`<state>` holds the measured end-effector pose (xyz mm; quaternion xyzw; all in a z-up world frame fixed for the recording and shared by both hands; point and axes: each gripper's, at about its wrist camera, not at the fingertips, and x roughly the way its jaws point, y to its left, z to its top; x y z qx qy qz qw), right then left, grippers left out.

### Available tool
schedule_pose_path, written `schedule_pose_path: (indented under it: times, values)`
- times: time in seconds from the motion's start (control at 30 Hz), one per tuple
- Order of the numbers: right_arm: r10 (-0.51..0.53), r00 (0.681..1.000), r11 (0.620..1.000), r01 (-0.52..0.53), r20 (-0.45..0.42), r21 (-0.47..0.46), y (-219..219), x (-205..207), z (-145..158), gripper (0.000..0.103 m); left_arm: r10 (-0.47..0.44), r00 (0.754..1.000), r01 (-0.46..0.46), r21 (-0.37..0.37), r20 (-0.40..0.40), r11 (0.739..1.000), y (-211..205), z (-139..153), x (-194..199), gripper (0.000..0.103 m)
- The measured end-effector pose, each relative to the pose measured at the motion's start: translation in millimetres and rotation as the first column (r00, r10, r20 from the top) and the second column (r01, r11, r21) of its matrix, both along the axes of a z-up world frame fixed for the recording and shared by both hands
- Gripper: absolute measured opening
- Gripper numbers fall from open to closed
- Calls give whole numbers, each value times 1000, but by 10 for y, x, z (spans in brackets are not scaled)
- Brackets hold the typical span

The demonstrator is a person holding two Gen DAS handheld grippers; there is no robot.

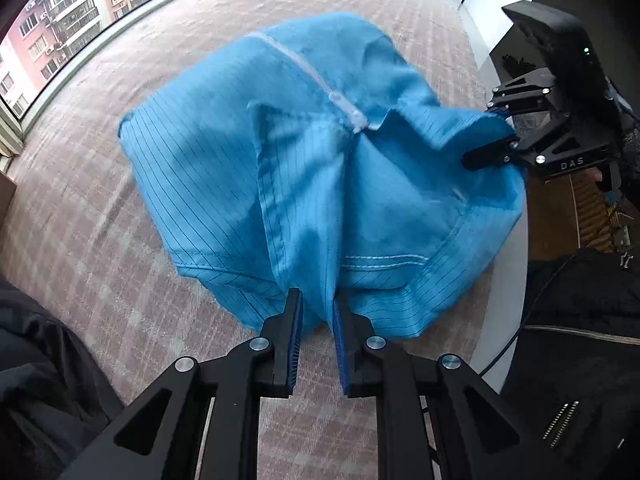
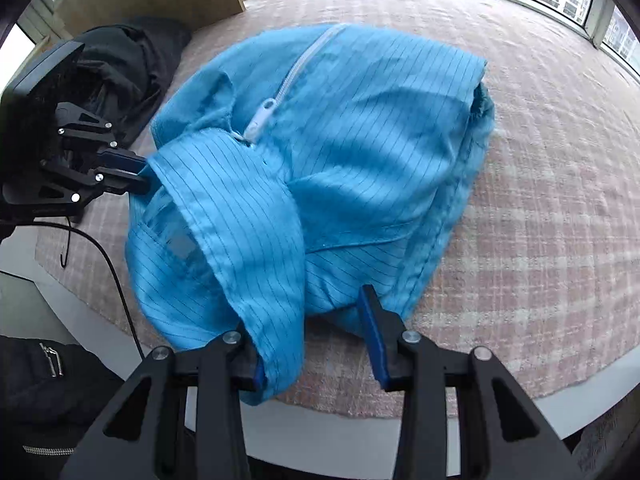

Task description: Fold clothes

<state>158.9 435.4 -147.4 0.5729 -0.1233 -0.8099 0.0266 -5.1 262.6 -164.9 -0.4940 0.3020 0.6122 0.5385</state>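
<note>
My left gripper points steeply down, its jaws narrow and pinching a fold of cloth between the blue pads. My right gripper tilts down likewise, jaws standing wider apart, cloth draped over its left finger.

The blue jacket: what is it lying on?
The blue jacket lies on a pink checked cloth that covers the table. Whatever is beneath the jacket itself stays hidden by its bunched fabric.

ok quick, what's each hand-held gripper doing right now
Left hand-held gripper: closed on the blue garment.
Right hand-held gripper: open, garment cloth draped between its fingers.
</note>
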Motion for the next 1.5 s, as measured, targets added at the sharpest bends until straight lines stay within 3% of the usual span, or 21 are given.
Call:
schedule_pose_path:
  times: [0.1, 0.2, 0.27, 0.33, 0.4, 0.53, 0.6, 0.73, 0.8, 0.83, 1.07, 1.13, 1.2, 1.37, 1.43, 1.5]
  values:
    - [8, 998, 999, -11, -61, -53, -8, -40, 140, 37, -45, 999, 44, 42, 26, 998, 44, 177, 172, 14]
    - [11, 999, 994, -16, -52, -104, 36, -133, 104, 34, -105, 994, 105, 47, -4, 993, 165, 191, 334, 14]
    - [6, 999, 989, -11, -37, -149, 81, -187, 55, 13, -113, 994, 112, 50, 4, 992, 263, 131, 339, 14]
    - [-20, 1000, 975, 15, -20, -223, 149, -203, -5, 8, -122, 992, 121, 51, 14, 991, 378, 57, 331, 14]
    - [-73, 997, 942, 63, -19, -330, 284, -172, -22, 7, -131, 991, 131, 27, 6, 991, 375, -73, 356, 14]
    - [-211, 977, 836, 175, -12, -520, 613, -75, -23, 6, -134, 991, 134, -28, 5, 991, 345, -287, 385, 14]
    - [-259, 966, 836, 220, -8, -503, 717, -44, 14, 6, -137, 991, 136, -19, -11, 990, 311, -208, 438, 14]
    - [-241, 970, 894, 221, -4, -390, 636, -84, 88, 6, -167, 984, 168, 18, -63, 986, 256, 47, 632, 16]
    - [-230, 973, 910, 214, -4, -355, 575, -104, 118, 6, -200, 976, 203, 34, -80, 978, 303, 103, 779, 32]
    - [-231, 973, 911, 215, -2, -353, 569, -108, 120, 6, -216, 972, 221, 42, -87, 974, 331, 125, 852, 34]
    - [-239, 971, 920, 235, 24, -313, 560, -130, 85, 5, -287, 949, 297, 66, -132, 953, 621, 68, 1207, 34]
    - [-235, 972, 926, 231, 21, -298, 556, -135, 98, 4, -289, 950, 297, 59, -121, 953, 744, -29, 1197, 32]
    - [-231, 973, 932, 226, 19, -282, 552, -140, 110, 4, -289, 952, 295, 50, -104, 954, 870, -132, 1175, 1]
    - [-269, 963, 918, 261, 17, -299, 676, -79, 89, 3, -243, 963, 256, 108, -121, 961, 758, -24, 1182, 1]
    - [-301, 953, 889, 286, 13, -358, 765, -25, 62, 3, -223, 963, 243, 130, -151, 961, 586, 79, 1195, 1]
    - [-339, 941, 836, 299, -4, -460, 854, 55, 34, 3, -192, 966, 218, 146, -175, 965, 405, 139, 1160, 1]
